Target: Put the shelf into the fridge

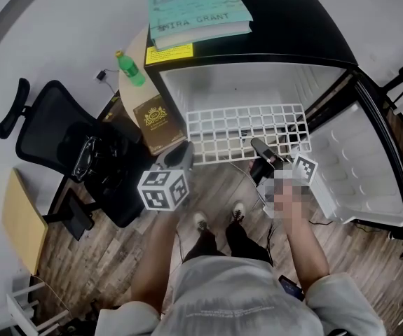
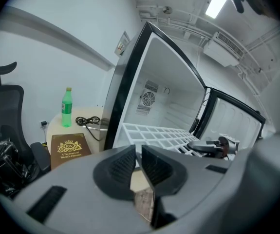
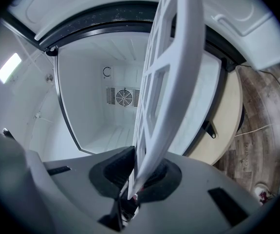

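The white grid shelf (image 1: 247, 128) lies level, halfway into the open white fridge (image 1: 187, 89). My right gripper (image 1: 263, 150) is shut on the shelf's front edge, right of its middle. In the right gripper view the shelf (image 3: 169, 82) runs edge-on from between the pads of the right gripper (image 3: 135, 179) toward the fridge's back wall (image 3: 122, 96). My left gripper (image 1: 183, 151) hangs by the shelf's front left corner, shut, with nothing between its jaws. The left gripper view shows the left gripper (image 2: 139, 165), the shelf (image 2: 154, 133) and the right gripper (image 2: 208, 147) holding it.
The fridge door (image 1: 369, 166) stands open at the right. A teal book (image 1: 197, 9) lies on the fridge top. Left of the fridge, a green bottle (image 1: 130, 68), a brown book (image 1: 158, 122) and a black cable (image 2: 86, 122) sit at a small round table. A black office chair (image 1: 68, 152) stands further left.
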Action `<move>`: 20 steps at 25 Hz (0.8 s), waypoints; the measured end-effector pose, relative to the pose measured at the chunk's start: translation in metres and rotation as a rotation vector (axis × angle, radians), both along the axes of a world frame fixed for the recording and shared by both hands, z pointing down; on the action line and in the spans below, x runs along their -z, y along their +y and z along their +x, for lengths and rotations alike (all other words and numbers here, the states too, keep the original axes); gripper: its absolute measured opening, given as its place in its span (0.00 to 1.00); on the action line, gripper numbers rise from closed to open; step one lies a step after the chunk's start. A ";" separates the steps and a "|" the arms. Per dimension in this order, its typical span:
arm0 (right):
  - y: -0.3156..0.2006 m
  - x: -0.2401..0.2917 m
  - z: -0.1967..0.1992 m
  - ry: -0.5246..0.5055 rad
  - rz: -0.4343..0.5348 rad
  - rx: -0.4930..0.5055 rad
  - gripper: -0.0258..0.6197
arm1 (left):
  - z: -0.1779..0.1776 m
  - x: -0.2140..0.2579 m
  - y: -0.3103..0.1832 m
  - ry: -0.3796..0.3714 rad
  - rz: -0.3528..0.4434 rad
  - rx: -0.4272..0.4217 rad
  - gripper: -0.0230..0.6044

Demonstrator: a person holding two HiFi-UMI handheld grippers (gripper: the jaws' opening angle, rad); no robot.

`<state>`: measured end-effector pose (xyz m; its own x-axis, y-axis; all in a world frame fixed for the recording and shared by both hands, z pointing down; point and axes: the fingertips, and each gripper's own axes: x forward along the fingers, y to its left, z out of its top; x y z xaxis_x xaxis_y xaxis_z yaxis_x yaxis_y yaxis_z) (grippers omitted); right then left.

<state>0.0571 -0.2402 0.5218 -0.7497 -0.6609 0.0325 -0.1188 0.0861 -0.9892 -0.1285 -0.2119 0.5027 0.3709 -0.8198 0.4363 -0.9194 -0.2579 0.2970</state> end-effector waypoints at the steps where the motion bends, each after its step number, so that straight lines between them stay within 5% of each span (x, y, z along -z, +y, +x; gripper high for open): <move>1: 0.000 0.000 0.000 -0.004 0.001 -0.001 0.10 | 0.000 0.000 0.000 0.001 -0.002 0.002 0.11; 20: -0.001 -0.001 0.001 -0.032 -0.008 -0.022 0.10 | -0.001 0.000 -0.003 0.019 -0.033 0.021 0.11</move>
<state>0.0581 -0.2408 0.5225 -0.7357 -0.6772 0.0140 -0.0885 0.0755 -0.9932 -0.1298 -0.2152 0.5026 0.3621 -0.8127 0.4566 -0.9187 -0.2282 0.3224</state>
